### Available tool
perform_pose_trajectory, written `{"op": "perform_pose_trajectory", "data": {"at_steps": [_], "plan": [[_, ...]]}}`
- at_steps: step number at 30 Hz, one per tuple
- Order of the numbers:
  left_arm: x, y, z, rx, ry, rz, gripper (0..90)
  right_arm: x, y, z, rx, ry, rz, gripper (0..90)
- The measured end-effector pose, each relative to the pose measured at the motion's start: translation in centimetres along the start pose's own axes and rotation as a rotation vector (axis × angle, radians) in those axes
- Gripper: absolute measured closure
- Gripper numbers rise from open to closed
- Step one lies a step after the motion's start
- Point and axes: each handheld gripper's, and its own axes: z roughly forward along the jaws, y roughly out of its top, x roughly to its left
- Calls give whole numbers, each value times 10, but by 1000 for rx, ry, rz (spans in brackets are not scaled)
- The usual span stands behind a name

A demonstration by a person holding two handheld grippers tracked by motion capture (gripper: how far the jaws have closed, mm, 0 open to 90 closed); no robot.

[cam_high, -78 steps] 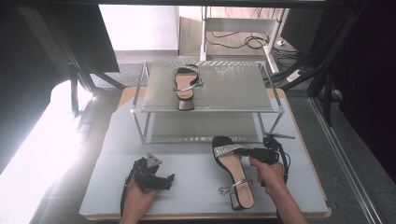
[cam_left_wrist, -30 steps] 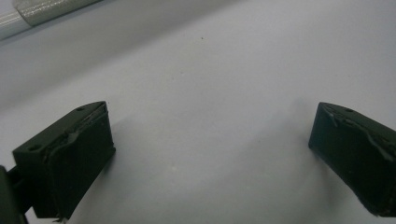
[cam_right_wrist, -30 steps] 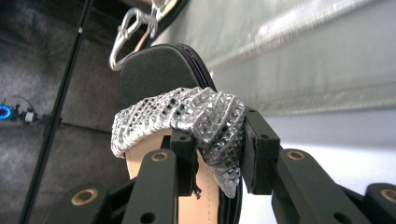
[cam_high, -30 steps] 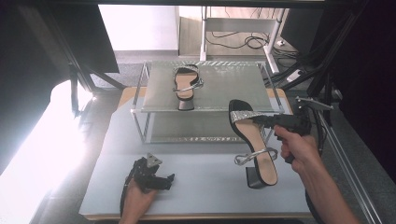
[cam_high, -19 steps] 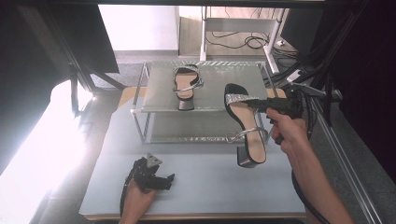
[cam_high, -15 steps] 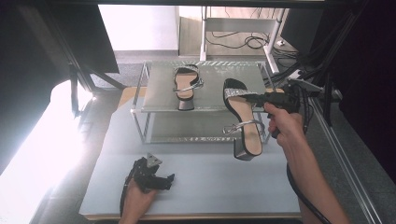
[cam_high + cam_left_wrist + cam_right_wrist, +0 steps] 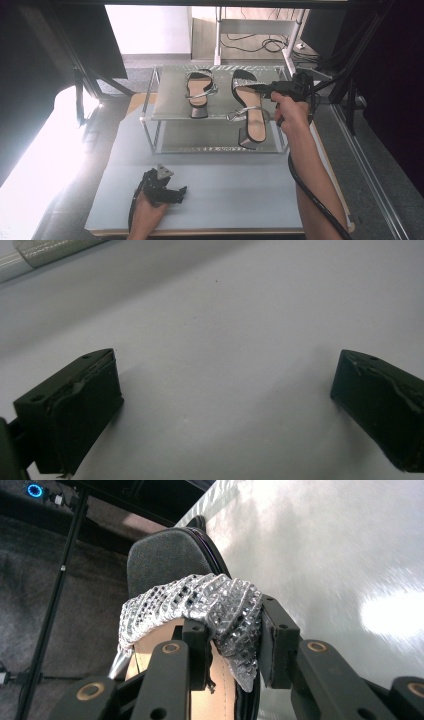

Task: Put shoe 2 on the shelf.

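Right gripper view: sandal (image 7: pixel 180 575), black toe, silver studded strap pinched between jaws.

We see a pale grey table top (image 7: pixel 235 185) with a wooden edge showing along its front and right side. Bright light floods in from the left (image 7: pixel 35 165) and washes out that part of the floor, and a white, sunlit patch (image 7: pixel 145 25) glows beyond the table at the top. Dark frame struts (image 7: pixel 75 65) slant down on both sides. Behind, a light metal stand (image 7: pixel 220 35) rises from a wood-toned floor where black cables (image 7: pixel 260 45) lie looped. The right side is dark; it may be a curtain or screen (image 7: pixel 395 75), though we cannot tell. Grey carpet (image 7: pixel 380 165) lies beside the table.
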Motion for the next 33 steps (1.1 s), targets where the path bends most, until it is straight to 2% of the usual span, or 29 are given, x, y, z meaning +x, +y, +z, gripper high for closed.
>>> {"op": "perform_pose_trajectory", "data": {"at_steps": [7,16,25,33], "plan": [[0,0,0,-2,0,0,0,4,16,26,6,-10,19,696],[0,0,0,0,-1,1,0,-2,33,59,11,-41,35,696],[0,0,0,0,-1,1,0,2,49,79,-1,-60,32,696],[0,0,0,0,-1,2,0,4,55,95,7,-79,27,695]]}}
